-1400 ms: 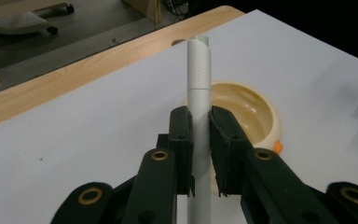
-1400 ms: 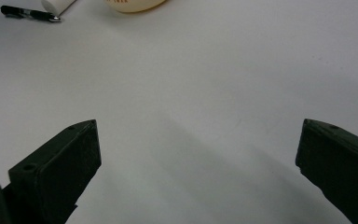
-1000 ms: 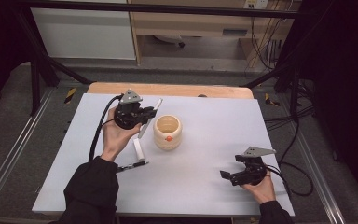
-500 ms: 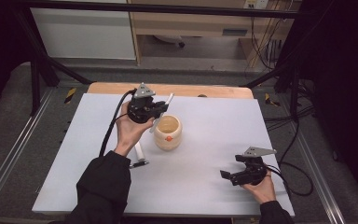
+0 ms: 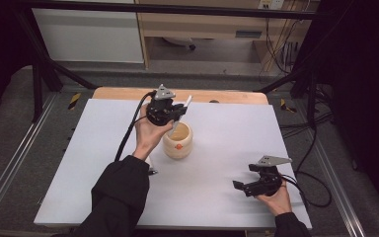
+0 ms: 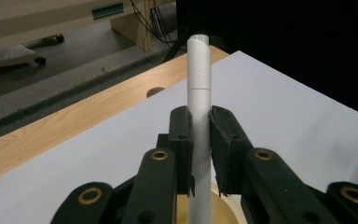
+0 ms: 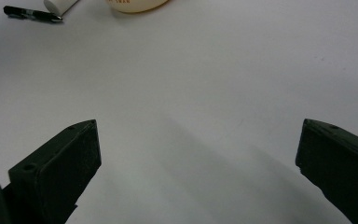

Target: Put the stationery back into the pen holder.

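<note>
Here the white plastic marker pen is pinched between the two black jaws of the left claw, which grip it partway along its barrel; its capped end sticks out beyond the jaws. In the high view the pen sits just above the mouth of the cream round ceramic cup, its lower end over the cup's opening. The cup stands near the middle of the white surface, somewhat toward the far edge. The left hand is raised off the surface, palm turned up toward the camera, forearm in a black sleeve reaching in from the near edge. The pen's long axis is tilted, capped end pointing up and toward the far right corner.

The right claw rests low near the near right corner, held in the right hand, its jaws spread wide with nothing between them. In the right gripper view a black pen lies flat on the surface beside the cup's base.
</note>
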`<state>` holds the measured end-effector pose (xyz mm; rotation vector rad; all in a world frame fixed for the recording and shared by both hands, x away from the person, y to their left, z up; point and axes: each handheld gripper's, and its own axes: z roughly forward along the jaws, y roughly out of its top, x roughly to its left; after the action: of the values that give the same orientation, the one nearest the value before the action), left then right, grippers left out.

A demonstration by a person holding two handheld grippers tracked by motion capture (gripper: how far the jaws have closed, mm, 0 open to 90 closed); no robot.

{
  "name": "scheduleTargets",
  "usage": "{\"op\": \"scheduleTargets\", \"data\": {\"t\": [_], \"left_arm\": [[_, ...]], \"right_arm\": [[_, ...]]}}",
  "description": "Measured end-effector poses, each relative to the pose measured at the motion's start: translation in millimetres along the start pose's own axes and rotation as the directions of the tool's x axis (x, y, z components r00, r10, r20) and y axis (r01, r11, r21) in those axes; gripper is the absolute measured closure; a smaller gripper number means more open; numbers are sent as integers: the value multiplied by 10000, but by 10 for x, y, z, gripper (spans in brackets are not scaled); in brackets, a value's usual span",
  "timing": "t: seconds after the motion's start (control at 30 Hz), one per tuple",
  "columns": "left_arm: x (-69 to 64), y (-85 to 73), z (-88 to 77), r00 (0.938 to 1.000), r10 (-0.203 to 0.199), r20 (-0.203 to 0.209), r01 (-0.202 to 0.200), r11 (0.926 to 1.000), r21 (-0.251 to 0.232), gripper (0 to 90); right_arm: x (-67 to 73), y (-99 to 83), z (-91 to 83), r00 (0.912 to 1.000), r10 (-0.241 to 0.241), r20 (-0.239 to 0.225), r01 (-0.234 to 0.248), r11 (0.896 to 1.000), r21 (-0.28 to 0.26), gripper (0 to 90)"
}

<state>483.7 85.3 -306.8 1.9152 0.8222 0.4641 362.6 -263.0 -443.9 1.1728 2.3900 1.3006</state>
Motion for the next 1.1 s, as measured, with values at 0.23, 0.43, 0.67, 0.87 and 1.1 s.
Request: {"op": "scheduleTargets", "data": {"t": [0.23,0.43,0.67,0.87,1.1], "left_arm": [[-7,-46,171,10000,0,-35,0,10000,29,786],[-6,-115,257,10000,-2,16,2,10000,54,786],[13,-227,301,10000,39,75,-41,9998,182,786],[35,-317,301,10000,40,91,-41,9999,121,786],[31,-455,329,9999,46,165,-51,9997,248,786]], "right_arm": [[2,0,-2,10000,14,-13,-14,10000,-6,7],[-1,0,-3,10000,4,-8,-4,10000,5,7],[2,0,-6,10000,37,-6,-37,10000,-5,7],[-1,0,-4,10000,11,14,-11,10000,11,7],[0,-2,-2,10000,-17,6,17,10000,-4,7]]}}
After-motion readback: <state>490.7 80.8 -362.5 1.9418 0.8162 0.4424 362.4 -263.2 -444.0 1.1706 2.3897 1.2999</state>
